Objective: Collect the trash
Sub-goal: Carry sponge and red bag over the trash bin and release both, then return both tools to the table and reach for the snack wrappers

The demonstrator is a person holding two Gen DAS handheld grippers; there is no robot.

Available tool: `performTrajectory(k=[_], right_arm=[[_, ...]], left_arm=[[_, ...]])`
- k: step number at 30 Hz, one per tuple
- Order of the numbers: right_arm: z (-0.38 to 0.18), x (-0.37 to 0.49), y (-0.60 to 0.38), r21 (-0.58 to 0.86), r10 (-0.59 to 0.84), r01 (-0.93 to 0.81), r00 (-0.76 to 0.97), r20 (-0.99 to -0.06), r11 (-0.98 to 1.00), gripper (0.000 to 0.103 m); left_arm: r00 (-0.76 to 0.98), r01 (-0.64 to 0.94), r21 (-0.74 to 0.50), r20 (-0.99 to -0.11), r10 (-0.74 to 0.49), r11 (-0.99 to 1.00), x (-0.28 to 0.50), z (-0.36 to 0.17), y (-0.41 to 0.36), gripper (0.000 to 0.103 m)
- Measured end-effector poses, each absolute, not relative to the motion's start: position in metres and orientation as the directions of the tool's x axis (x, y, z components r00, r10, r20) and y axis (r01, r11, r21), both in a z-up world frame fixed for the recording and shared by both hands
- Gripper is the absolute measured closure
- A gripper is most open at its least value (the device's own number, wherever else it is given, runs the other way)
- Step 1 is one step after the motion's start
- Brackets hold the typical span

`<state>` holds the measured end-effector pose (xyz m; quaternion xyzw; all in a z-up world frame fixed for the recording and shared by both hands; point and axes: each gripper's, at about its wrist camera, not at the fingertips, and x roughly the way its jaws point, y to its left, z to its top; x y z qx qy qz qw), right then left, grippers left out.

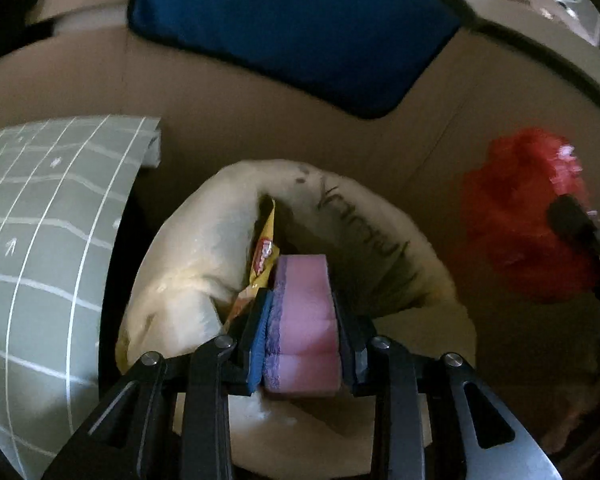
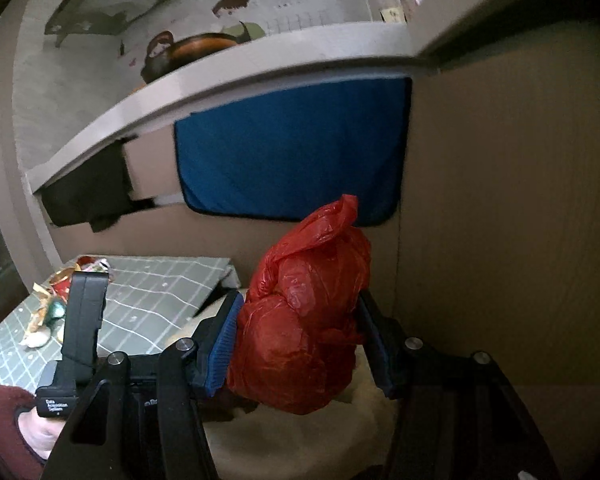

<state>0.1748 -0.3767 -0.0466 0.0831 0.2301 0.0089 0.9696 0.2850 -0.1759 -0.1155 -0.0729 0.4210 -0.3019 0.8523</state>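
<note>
In the left wrist view, the left hand-held gripper (image 1: 300, 320) is clamped on a pink sponge-like block (image 1: 306, 320) with a purple layer on its left face, squeezed between the blue pad and the black finger. Just beyond the block lies a cream-coloured bag (image 1: 204, 264) with dark writing on it, its mouth gaping, and a yellow snack wrapper (image 1: 265, 264) with a red logo pokes up from the opening, touching the block's left side. To the left is the bench (image 1: 40, 240), covered by a grey-green cloth with a white grid. A red plastic bag (image 1: 528, 216) shows blurred at the right, in front of a brown cardboard wall (image 1: 260, 128) bearing a blue cloth (image 1: 292, 28). In the right wrist view, the right hand-held gripper (image 2: 300, 344) is closed on the red plastic bag (image 2: 308, 312), which bulges up between the two fingers, held above a pale surface. On the bench (image 2: 148, 304) to the left, a small heap of crumpled wrappers (image 2: 56, 300) sits near the far corner, partly hidden by the other gripper's black body
</note>
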Motion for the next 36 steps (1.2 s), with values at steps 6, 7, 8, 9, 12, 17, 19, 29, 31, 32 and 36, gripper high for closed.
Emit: performTrajectory(k=[6,7,8,9,12,17,19,29,31,32,36], right_arm=[[-0.062,0.189,-0.375,0.195,0.1,-0.01,0.884,-0.457,0.981,0.045],[-0.063,0.191,-0.373,0.194,0.106,-0.017,0.884,-0.455,0.981,0.043],[-0.065,0.196,-0.368,0.19,0.118,-0.032,0.878,-0.463,0.981,0.04],[-0.067,0.199,-0.366,0.191,0.127,-0.04,0.874,-0.469,0.981,0.037],[-0.075,0.21,-0.358,0.198,0.159,-0.068,0.856,-0.491,0.978,0.035],[-0.083,0.217,-0.342,0.173,0.167,-0.089,0.844,-0.51,0.981,0.035],[-0.084,0.219,-0.335,0.15,0.152,-0.086,0.844,-0.514,0.985,0.035],[-0.067,0.216,-0.286,0.023,0.094,-0.096,0.857,-0.507,0.995,0.035],[-0.063,0.214,-0.268,0.022,0.131,-0.138,0.858,-0.497,0.99,0.035],[-0.061,0.213,-0.261,0.019,0.14,-0.151,0.859,-0.492,0.988,0.035],[-0.051,0.214,-0.219,-0.001,0.182,-0.207,0.864,-0.469,0.978,0.035]], left_arm=[[0.485,0.464,-0.475,-0.57,-0.663,0.748,0.274,-0.087,-0.143,0.046],[0.5,0.46,-0.479,-0.556,-0.664,0.747,0.271,-0.081,-0.135,0.045],[0.52,0.448,-0.481,-0.545,-0.657,0.754,0.269,-0.075,-0.126,0.044],[0.542,0.434,-0.48,-0.537,-0.646,0.763,0.268,-0.07,-0.118,0.044],[0.614,0.399,-0.451,-0.516,-0.598,0.798,0.26,-0.058,-0.096,0.044],[0.722,0.355,-0.326,-0.499,-0.479,0.876,0.236,-0.044,-0.071,0.044],[0.754,0.334,-0.274,-0.497,-0.43,0.902,0.228,-0.041,-0.063,0.044],[0.838,0.169,-0.206,-0.484,-0.251,0.964,0.195,-0.026,0.032,0.044],[0.857,0.108,-0.212,-0.475,-0.199,0.971,0.189,-0.022,0.06,0.044],[0.869,0.07,-0.217,-0.467,-0.167,0.974,0.184,-0.021,0.076,0.044],[0.896,-0.076,-0.232,-0.442,-0.035,0.97,0.17,-0.017,0.136,0.044]])
